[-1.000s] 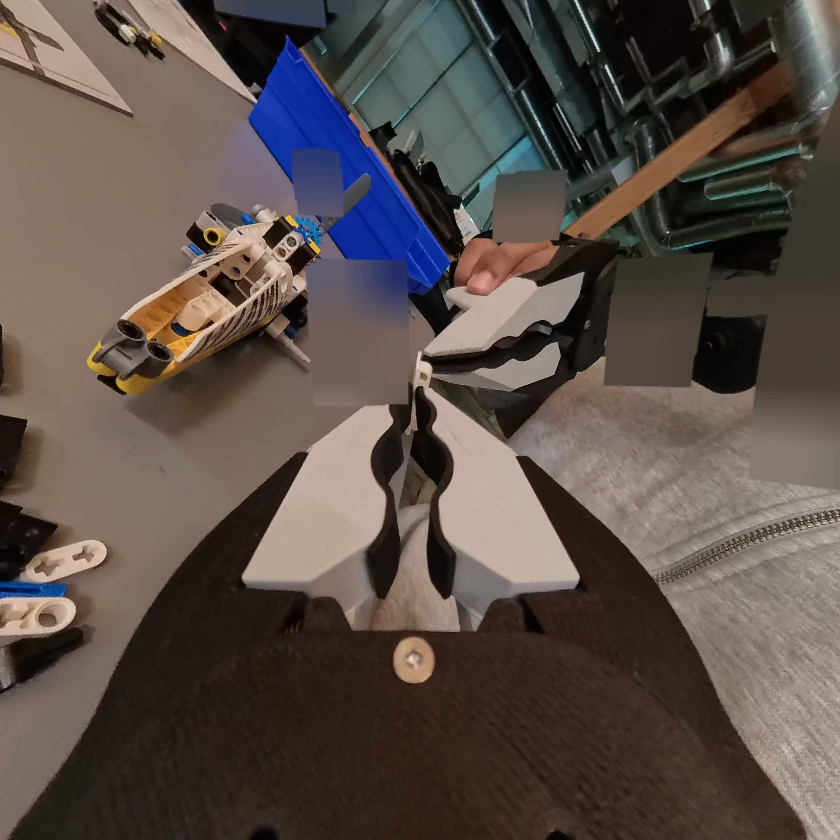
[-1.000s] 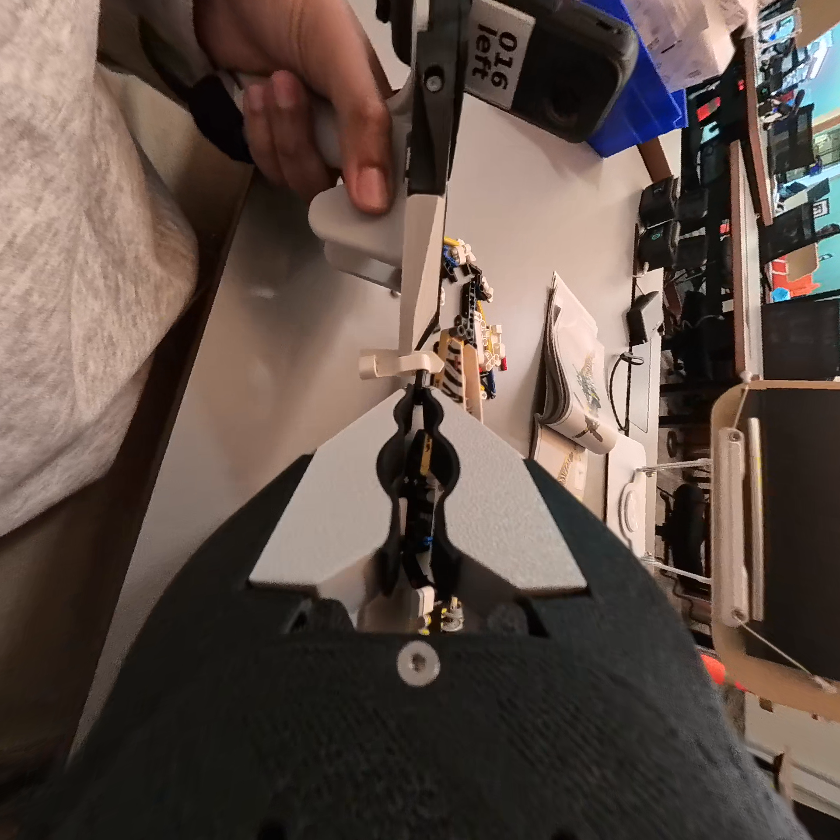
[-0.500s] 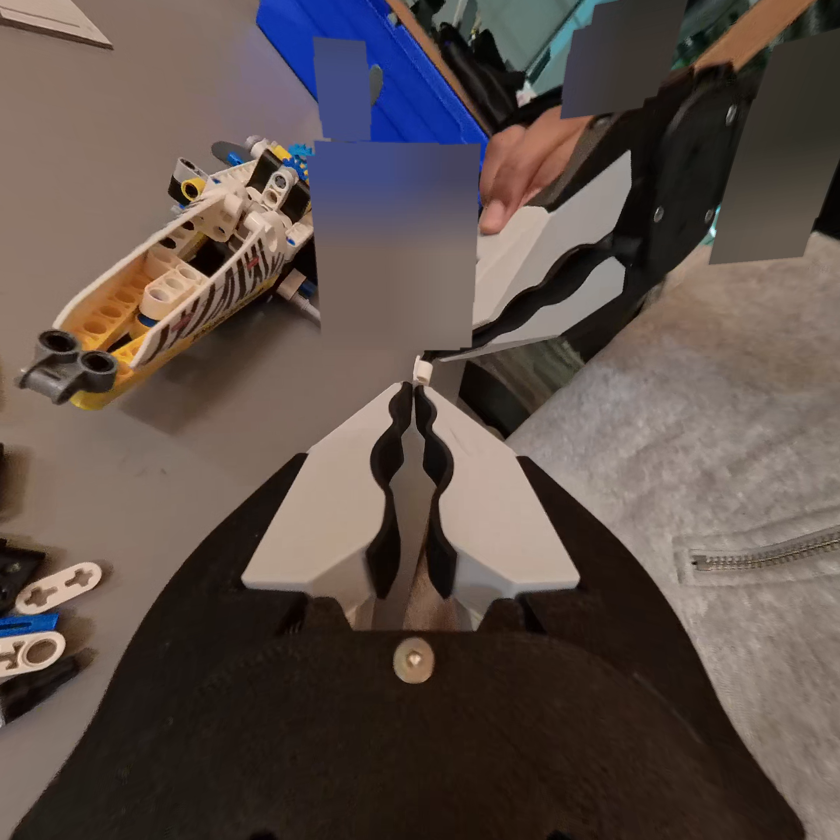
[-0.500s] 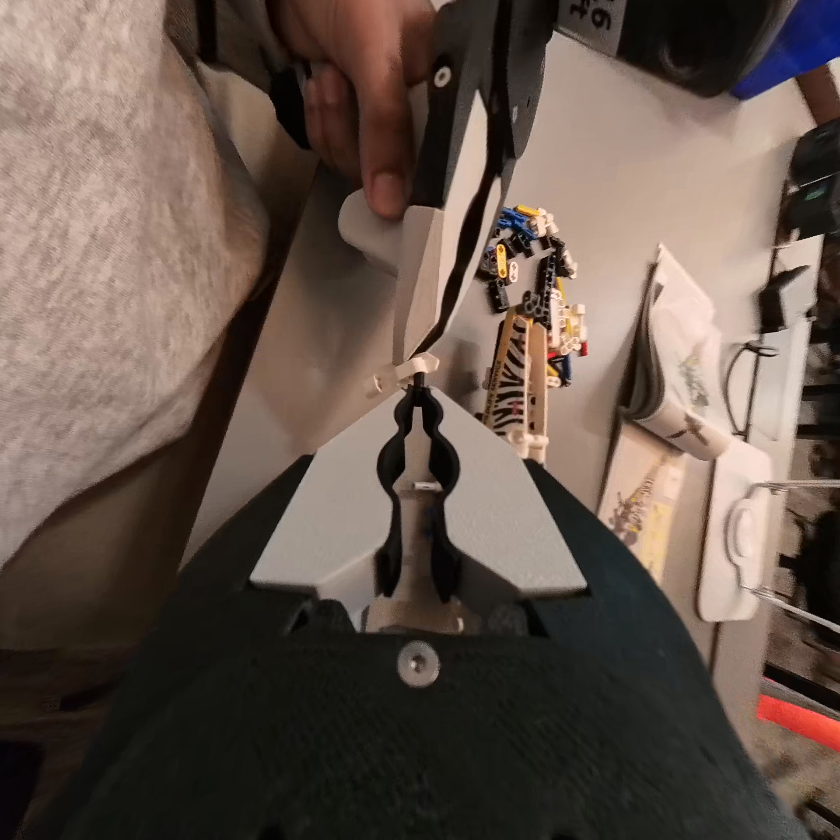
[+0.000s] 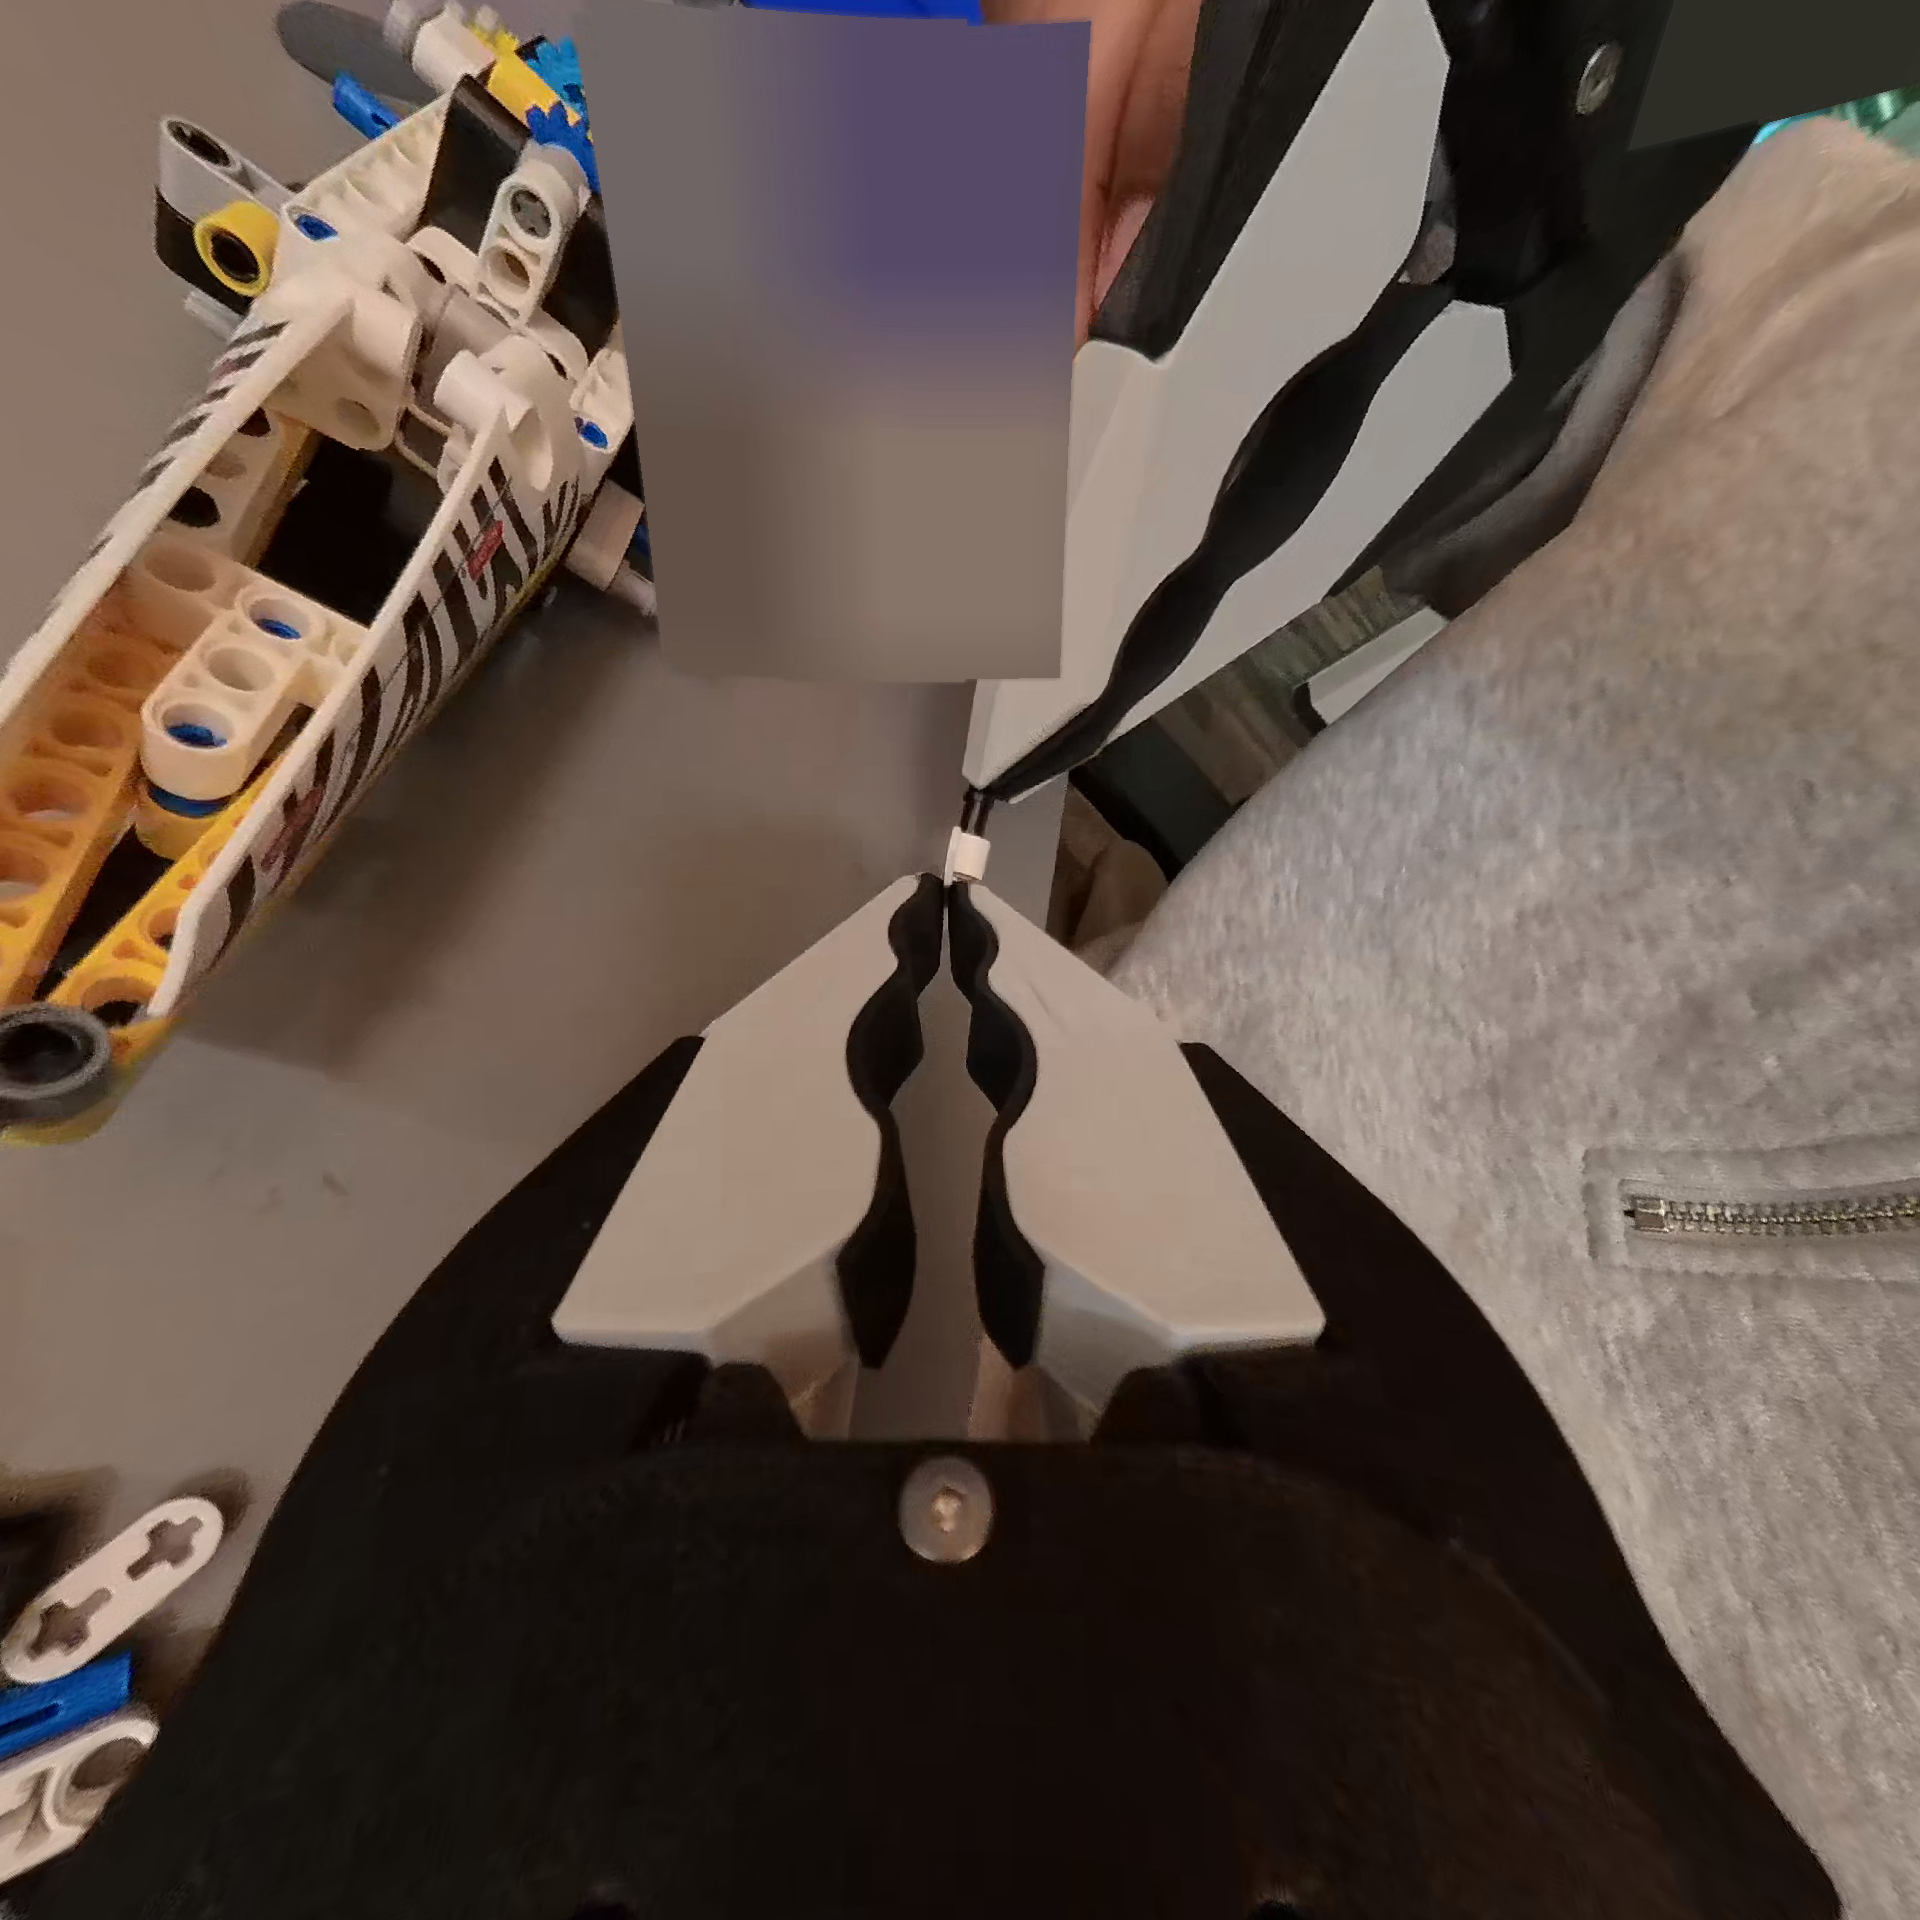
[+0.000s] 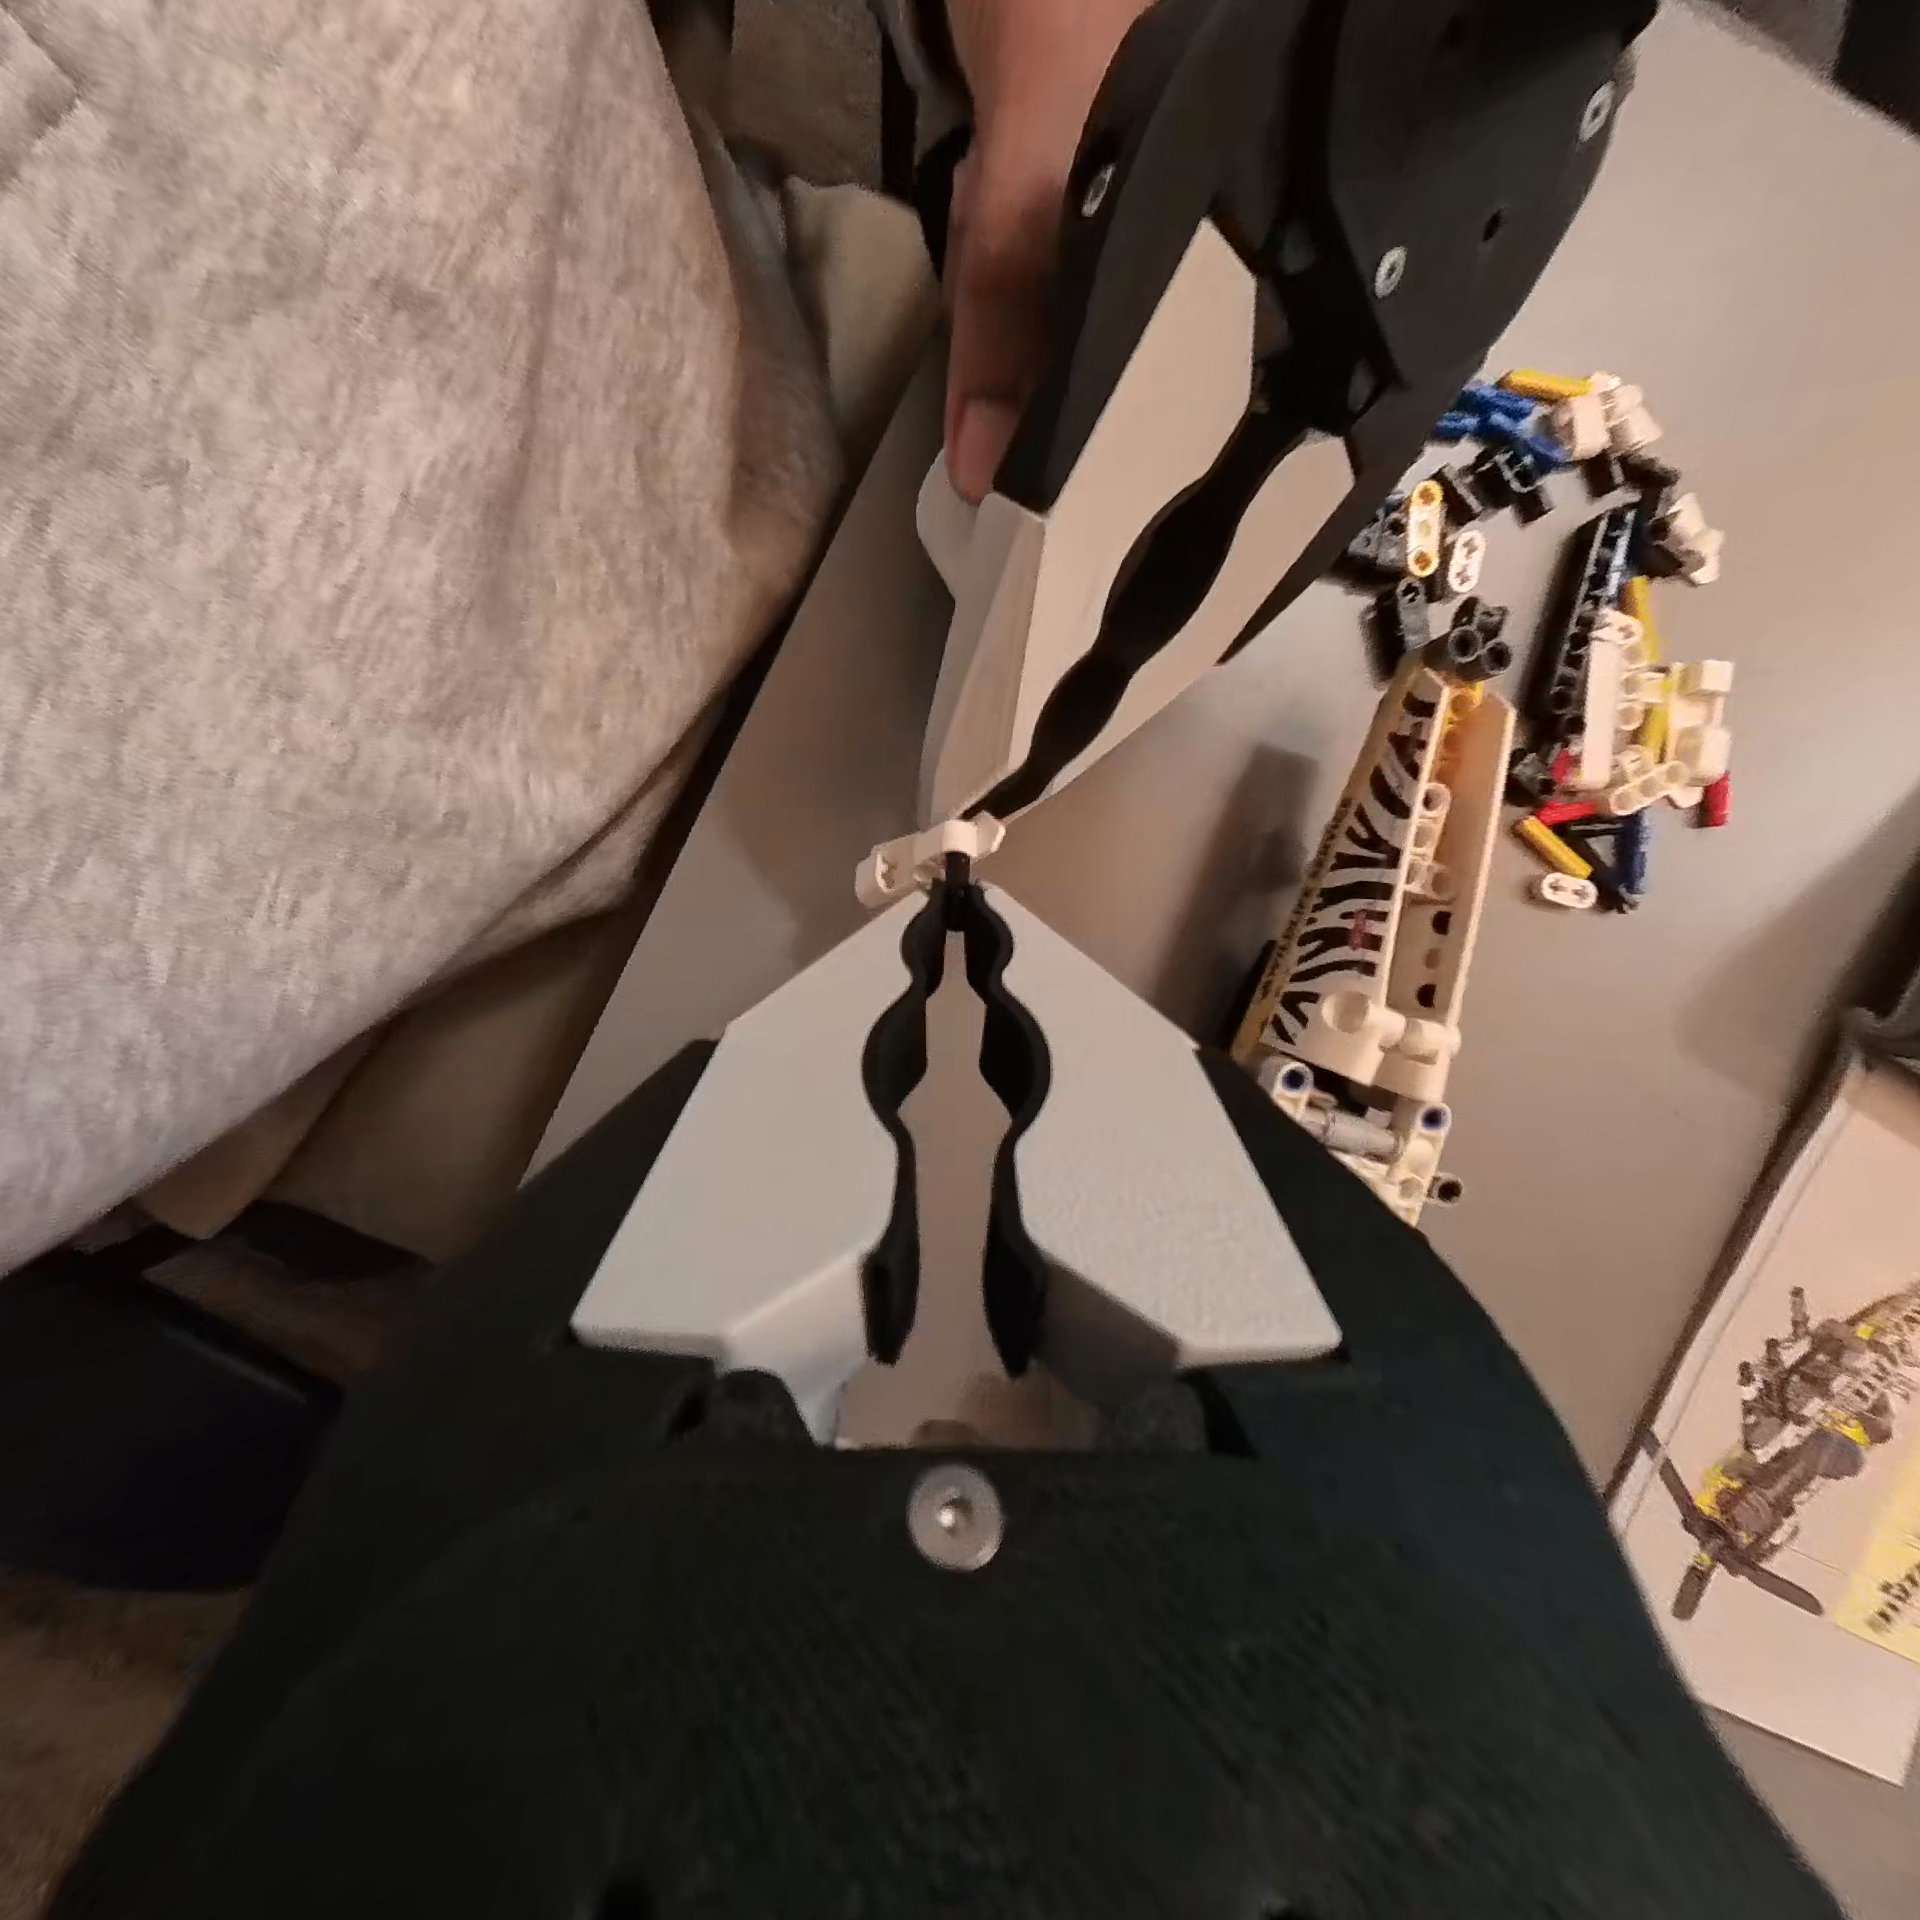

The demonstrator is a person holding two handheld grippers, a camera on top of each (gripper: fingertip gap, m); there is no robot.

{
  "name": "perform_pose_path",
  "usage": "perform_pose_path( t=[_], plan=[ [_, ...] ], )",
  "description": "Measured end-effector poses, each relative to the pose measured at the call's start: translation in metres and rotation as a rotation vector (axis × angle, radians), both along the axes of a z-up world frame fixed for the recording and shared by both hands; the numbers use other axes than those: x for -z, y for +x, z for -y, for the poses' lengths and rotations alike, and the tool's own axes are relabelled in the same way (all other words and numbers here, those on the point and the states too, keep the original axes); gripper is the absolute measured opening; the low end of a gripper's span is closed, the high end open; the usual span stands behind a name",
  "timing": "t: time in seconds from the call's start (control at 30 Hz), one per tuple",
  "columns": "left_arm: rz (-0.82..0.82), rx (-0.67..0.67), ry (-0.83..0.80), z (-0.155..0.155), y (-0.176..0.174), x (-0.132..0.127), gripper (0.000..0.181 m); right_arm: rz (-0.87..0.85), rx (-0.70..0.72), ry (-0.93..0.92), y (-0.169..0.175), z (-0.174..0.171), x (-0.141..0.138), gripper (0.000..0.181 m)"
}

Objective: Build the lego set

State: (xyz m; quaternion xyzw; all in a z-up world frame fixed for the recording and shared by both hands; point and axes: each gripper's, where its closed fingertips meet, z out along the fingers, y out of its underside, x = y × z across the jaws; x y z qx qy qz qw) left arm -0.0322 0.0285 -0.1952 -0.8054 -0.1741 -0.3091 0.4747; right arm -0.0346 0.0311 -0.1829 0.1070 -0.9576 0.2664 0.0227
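Note:
My left gripper (image 5: 943,891) is shut on a small white lego piece (image 5: 966,854); in the right wrist view this piece is a short white beam (image 6: 920,854). My right gripper (image 6: 957,900) is shut on a thin black pin (image 6: 956,871), whose end meets the white beam. The two grippers meet tip to tip above the near table edge. The right gripper also enters the left wrist view (image 5: 985,795) from the upper right. The part-built model (image 5: 260,582), white with black stripes and yellow beams, lies on the grey table to the left; it also shows in the right wrist view (image 6: 1382,904).
A heap of loose lego parts (image 6: 1558,582) lies beyond the model. An instruction booklet (image 6: 1766,1507) lies at the right. Loose white beams (image 5: 114,1590) and a blue part (image 5: 52,1714) lie at lower left. A person's grey sweater (image 5: 1558,1039) is close by the table edge (image 6: 727,779). My two grippers' fingertips are within a few centimetres of each other.
Both grippers have swung and moved closer to the model while staying tip to tip. The white piece and black pin remain held together.

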Motion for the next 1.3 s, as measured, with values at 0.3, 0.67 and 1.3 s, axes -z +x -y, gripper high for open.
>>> perform_pose_path(
  t=[0.3, 0.67, 1.3],
  plan=[
    [-0.015, -0.028, -0.034, -0.002, -0.004, 0.005, 0.000, 0.087, 0.013, 0.107, -0.004, -0.005, 0.012, 0.001],
    [0.023, -0.071, 0.015, -0.001, -0.012, -0.001, 0.000, 0.118, 0.188, -0.064, -0.014, -0.004, 0.012, 0.001],
    [0.125, -0.102, 0.241, 0.004, -0.022, -0.034, 0.000, 0.155, 0.478, -0.529, -0.020, 0.004, -0.027, 0.001]
  ],
)
